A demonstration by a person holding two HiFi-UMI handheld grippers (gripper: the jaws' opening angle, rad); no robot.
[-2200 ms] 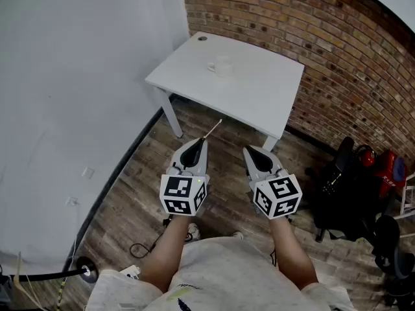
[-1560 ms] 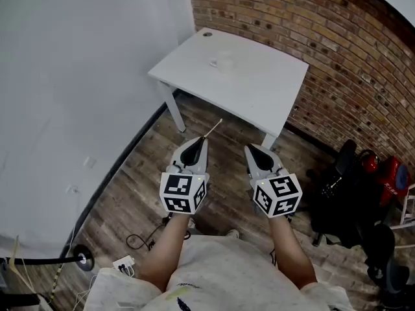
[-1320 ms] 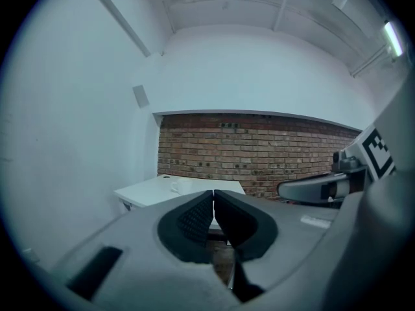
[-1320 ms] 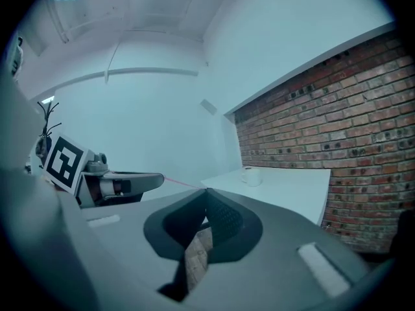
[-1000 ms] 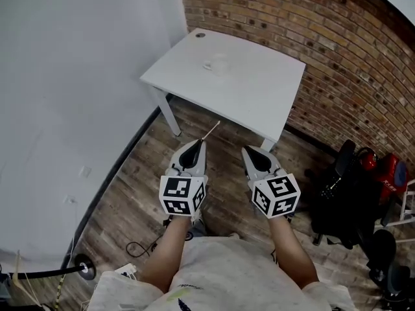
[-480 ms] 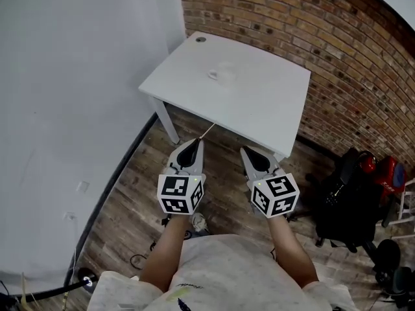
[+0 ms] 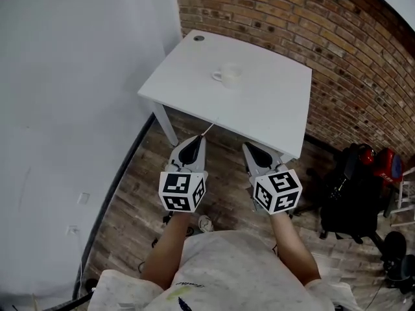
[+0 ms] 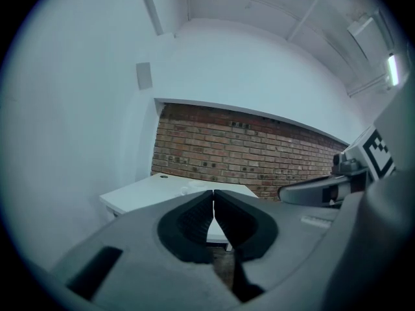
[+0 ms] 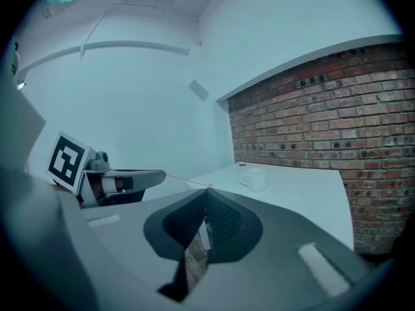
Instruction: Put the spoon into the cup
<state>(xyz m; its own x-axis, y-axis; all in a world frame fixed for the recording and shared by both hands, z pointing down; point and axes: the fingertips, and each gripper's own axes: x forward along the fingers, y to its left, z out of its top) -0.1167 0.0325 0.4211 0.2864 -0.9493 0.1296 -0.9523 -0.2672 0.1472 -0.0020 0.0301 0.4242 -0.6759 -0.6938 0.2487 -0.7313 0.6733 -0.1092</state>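
Observation:
A white cup stands on the white table ahead of me, and also shows as the cup in the right gripper view. My left gripper is shut on a thin spoon, whose slim end sticks out forward to about the table's near edge. From the right gripper view the spoon is a thin pink line. The spoon is hidden behind the closed jaws of the left gripper in its own view. My right gripper is shut and holds nothing, level with the left one, below the table's front edge.
A brick wall runs behind the table and a plain white wall is on the left. A black chair with bags stands at the right on the wooden floor. A table leg is close to the left gripper.
The table and cup have drawn nearer and its front edge now lies just past the gripper tips. Both grippers keep the same pose, the spoon still held in the left.

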